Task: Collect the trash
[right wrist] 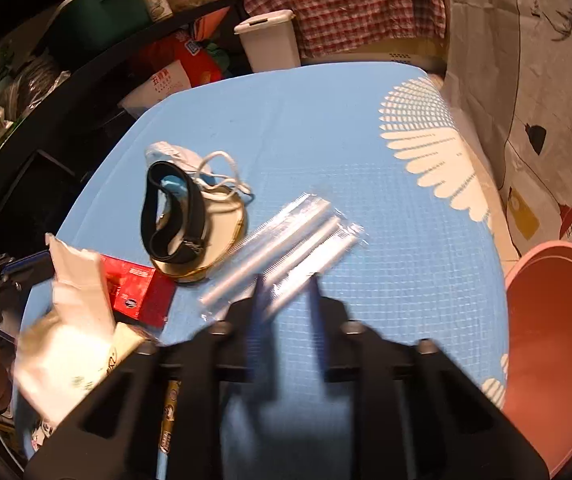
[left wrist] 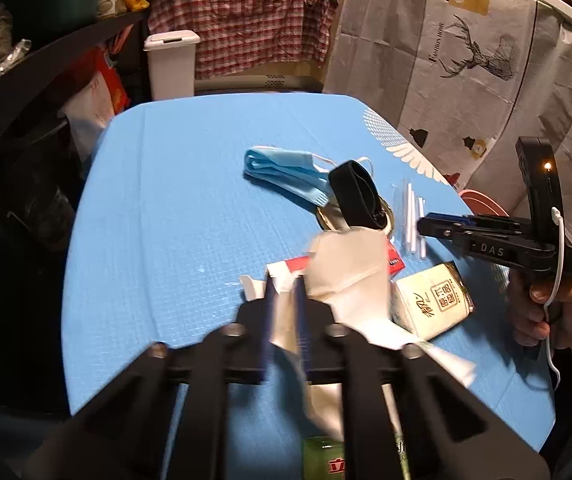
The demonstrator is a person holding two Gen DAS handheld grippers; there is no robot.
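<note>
Left wrist view: the left gripper (left wrist: 286,304) is clamped on a crumpled white tissue (left wrist: 349,268) above the blue table (left wrist: 166,200), with a tissue pack (left wrist: 431,300) just right of it and a blue face mask (left wrist: 282,170) farther away. Right wrist view: the right gripper (right wrist: 287,300) has its jaws nearly closed around the near end of wrapped white straws (right wrist: 286,240); whether the pads press them I cannot tell. A pink bin (right wrist: 557,340) stands at the right.

Light blue tablecloth (right wrist: 325,128) with a faint grid and white feather motif; pale blue face mask (left wrist: 282,172); black strap (right wrist: 170,216); red packet (right wrist: 142,292); white tissue (left wrist: 349,268); pink basin (right wrist: 557,340); red-and-white checked shirt (left wrist: 242,12); white bin (left wrist: 172,64).
</note>
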